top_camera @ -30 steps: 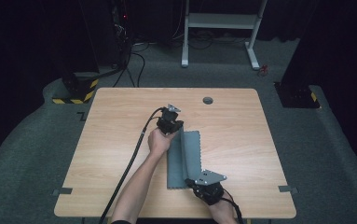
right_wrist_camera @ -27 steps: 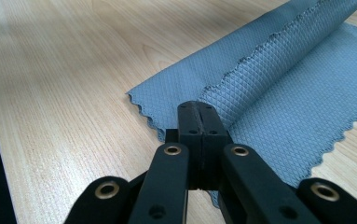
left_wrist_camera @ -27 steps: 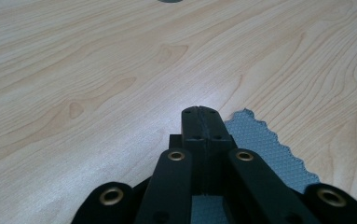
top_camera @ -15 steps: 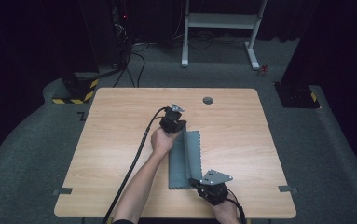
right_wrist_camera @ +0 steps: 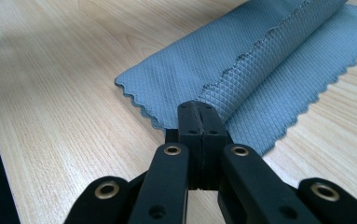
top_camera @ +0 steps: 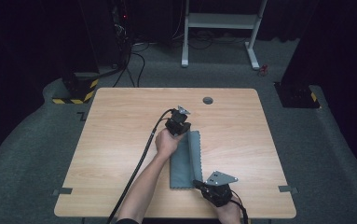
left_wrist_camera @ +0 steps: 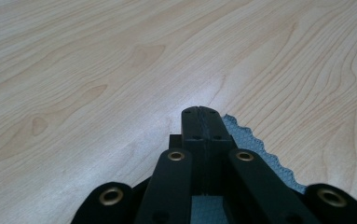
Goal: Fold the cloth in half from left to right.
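Observation:
A grey cloth (top_camera: 180, 163) with scalloped edges lies lengthwise on the wooden table (top_camera: 120, 140), and a narrow strip along its right side is folded over. My left gripper (top_camera: 184, 130) sits at the cloth's far end. Its jaws are shut, and a corner of the cloth (left_wrist_camera: 253, 149) runs up to their tips. My right gripper (top_camera: 197, 183) is at the near end, jaws shut on the near edge of the folded layer (right_wrist_camera: 255, 60). Both jaws stand low over the tabletop.
A round cable hole (top_camera: 208, 100) sits near the table's far edge. The left gripper's black cable (top_camera: 139, 163) trails back along the forearm to the front edge. Dark carpet, a white desk frame (top_camera: 223, 28) and a hazard-striped base (top_camera: 73, 93) surround the table.
The right gripper has shifted slightly to the right along the front of the table. The left hand and the cloth look much the same.

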`<control>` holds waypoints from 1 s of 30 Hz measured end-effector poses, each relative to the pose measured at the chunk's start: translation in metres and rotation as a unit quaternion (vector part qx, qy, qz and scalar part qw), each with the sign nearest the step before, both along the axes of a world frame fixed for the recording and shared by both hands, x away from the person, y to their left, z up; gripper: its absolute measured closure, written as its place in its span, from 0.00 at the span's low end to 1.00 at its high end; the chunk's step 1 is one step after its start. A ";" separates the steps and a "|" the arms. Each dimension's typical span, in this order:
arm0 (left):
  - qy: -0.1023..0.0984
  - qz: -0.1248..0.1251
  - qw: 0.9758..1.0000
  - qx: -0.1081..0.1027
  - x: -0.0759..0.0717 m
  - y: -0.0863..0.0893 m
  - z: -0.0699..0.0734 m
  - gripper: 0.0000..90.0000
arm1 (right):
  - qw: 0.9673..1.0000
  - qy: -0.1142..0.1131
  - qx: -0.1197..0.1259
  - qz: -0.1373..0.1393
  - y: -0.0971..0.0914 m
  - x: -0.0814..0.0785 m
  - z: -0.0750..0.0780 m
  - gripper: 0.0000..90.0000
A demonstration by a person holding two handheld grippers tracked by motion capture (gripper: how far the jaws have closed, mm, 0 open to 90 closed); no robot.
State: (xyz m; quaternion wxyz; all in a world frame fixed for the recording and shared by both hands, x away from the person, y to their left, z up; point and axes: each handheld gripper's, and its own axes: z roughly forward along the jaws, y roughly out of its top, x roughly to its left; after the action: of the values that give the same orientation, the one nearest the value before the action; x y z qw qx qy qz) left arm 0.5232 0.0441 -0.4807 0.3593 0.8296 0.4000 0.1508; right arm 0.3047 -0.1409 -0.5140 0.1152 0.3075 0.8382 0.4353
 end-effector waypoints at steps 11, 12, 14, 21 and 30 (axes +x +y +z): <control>0.004 -0.004 1.000 0.006 0.002 -0.013 -0.007 1.00 | 1.000 0.010 -0.015 -0.014 -0.005 -0.001 -0.004 1.00; 0.007 -0.004 1.000 0.006 0.002 -0.015 -0.008 1.00 | 1.000 0.012 -0.017 -0.017 -0.005 -0.001 -0.005 1.00; 0.005 -0.008 1.000 0.013 0.002 -0.017 -0.010 1.00 | 0.999 0.013 -0.023 -0.018 -0.005 -0.002 -0.006 1.00; 0.004 -0.006 1.000 0.022 0.003 -0.026 -0.015 1.00 | 0.999 0.005 -0.032 -0.021 -0.004 -0.003 -0.006 1.00; -0.002 -0.008 1.000 0.028 0.003 -0.030 -0.020 0.98 | 0.999 0.013 -0.043 -0.023 -0.010 -0.004 -0.008 0.96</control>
State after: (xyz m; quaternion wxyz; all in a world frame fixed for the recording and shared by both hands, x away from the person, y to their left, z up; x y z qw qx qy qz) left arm 0.5260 0.0144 -0.5004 0.3378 0.8421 0.3886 0.1604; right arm 0.3011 -0.1505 -0.5224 0.1279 0.3273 0.8502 0.3920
